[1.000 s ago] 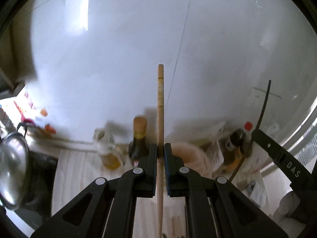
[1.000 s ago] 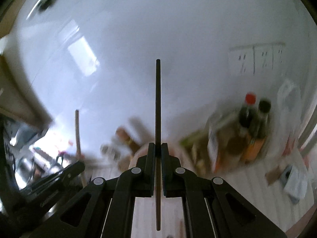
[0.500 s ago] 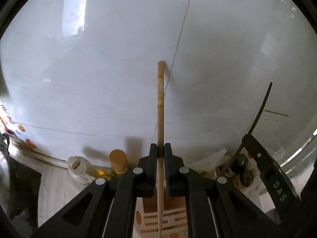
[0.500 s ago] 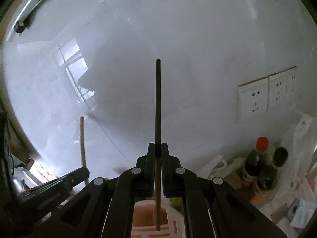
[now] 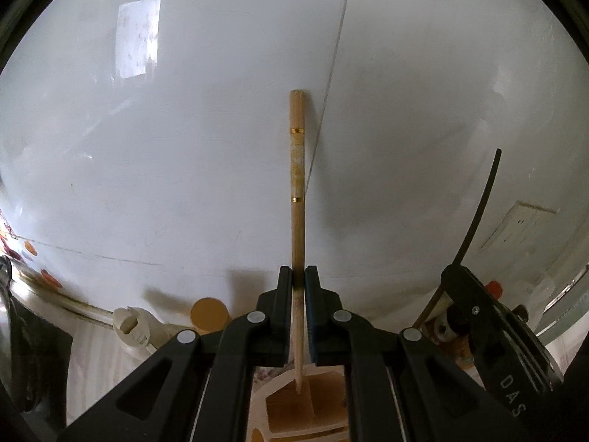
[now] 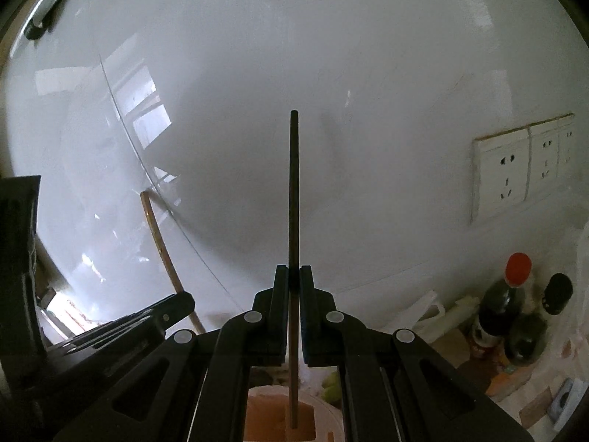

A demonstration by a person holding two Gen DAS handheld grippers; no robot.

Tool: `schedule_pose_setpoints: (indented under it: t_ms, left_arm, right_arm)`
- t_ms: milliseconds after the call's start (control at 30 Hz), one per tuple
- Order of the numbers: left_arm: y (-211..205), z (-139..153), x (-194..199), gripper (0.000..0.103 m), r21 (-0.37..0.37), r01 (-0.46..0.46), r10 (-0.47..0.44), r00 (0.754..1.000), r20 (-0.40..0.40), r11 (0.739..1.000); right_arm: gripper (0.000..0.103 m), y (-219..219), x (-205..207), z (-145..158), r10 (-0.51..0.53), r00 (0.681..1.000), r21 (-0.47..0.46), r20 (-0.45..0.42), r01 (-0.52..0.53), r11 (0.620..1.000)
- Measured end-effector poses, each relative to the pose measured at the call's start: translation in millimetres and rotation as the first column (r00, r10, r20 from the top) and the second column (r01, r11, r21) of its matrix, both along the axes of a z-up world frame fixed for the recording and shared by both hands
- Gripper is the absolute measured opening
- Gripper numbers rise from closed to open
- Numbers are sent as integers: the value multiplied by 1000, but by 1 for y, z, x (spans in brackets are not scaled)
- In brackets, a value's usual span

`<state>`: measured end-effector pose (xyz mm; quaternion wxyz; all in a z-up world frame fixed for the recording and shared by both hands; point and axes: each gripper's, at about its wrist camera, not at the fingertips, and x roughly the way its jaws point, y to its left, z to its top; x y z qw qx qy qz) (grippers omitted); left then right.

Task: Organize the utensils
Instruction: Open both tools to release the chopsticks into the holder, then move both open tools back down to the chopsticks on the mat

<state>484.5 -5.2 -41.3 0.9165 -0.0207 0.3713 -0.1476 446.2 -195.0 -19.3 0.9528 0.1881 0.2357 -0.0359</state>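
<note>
Wooden chopstick (image 5: 297, 221) with gold bands, dark matt chopstick (image 6: 293, 202), possibly metal, glossy wall (image 5: 184, 147)

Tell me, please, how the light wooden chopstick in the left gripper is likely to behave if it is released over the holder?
The wooden chopstick looks thin, straight and stiff, so probably light and rigid. Held by the left gripper above the holder, it would likely drop in, then lean.

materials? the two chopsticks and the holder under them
Light chopstick: looks like bamboo or wood, matte tan, two gold bands. Dark chopstick: uniformly dark, smooth; lacquered wood or plastic, can't tell. Holder: pale, orange-tinted inside, slotted side; probably moulded plastic, possibly ceramic.
</note>
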Motion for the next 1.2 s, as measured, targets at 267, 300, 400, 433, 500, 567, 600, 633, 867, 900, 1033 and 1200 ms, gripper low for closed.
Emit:
schedule_pose_setpoints:
  t_ms: [267, 300, 400, 433, 500, 567, 600, 633, 867, 900, 1033, 1200]
  left_arm:
    - [10, 9, -19, 37, 77, -28, 27, 999, 20, 997]
    - [13, 11, -22, 64, 85, -39, 37, 999, 23, 996]
    - [27, 15, -35, 85, 93, -85, 81, 995, 51, 992]
    - [32, 16, -40, 86, 94, -98, 94, 994, 48, 991]
    - [41, 14, -49, 103, 90, -109, 106, 994, 35, 990]
    - [48, 11, -63, 103, 108, -133, 130, 991, 29, 985]
    - [52, 8, -68, 103, 114, -140, 138, 990, 25, 984]
    - [55, 6, -74, 103, 119, -145, 143, 989, 20, 982]
    - [61, -20, -121, 103, 151, -148, 154, 988, -30, 977]
    - [59, -24, -128, 103, 160, -143, 152, 988, -40, 977]
    - [51, -49, -153, 103, 193, -117, 135, 987, -83, 974]
    - [39, -93, -181, 103, 252, -88, 131, 978, -160, 964]
  right_arm:
    - [12, -3, 4, -20, 90, 989, 26, -114, -88, 996]
    - [21, -3, 2, -21, 98, 988, 27, -117, -96, 995]
    - [39, -7, -9, -16, 93, 987, 19, -129, -91, 996]
    - [41, -9, -14, -14, 86, 987, 9, -138, -86, 996]
    - [54, -13, -26, -8, 76, 986, 8, -146, -76, 997]
    - [62, -16, -40, -4, 57, 985, -4, -164, -58, 998]
    - [69, -18, -46, -2, 50, 984, -8, -168, -52, 999]
    - [72, -20, -53, -1, 39, 984, -10, -174, -42, 999]
    - [98, -33, -119, -11, -31, 973, -26, -227, 26, 999]
    - [100, -34, -127, -14, -38, 971, -32, -237, 31, 999]
    - [100, -35, -158, -34, -63, 951, -62, -302, 46, 997]
    - [100, -40, -187, -68, -64, 913, -76, -403, 36, 996]
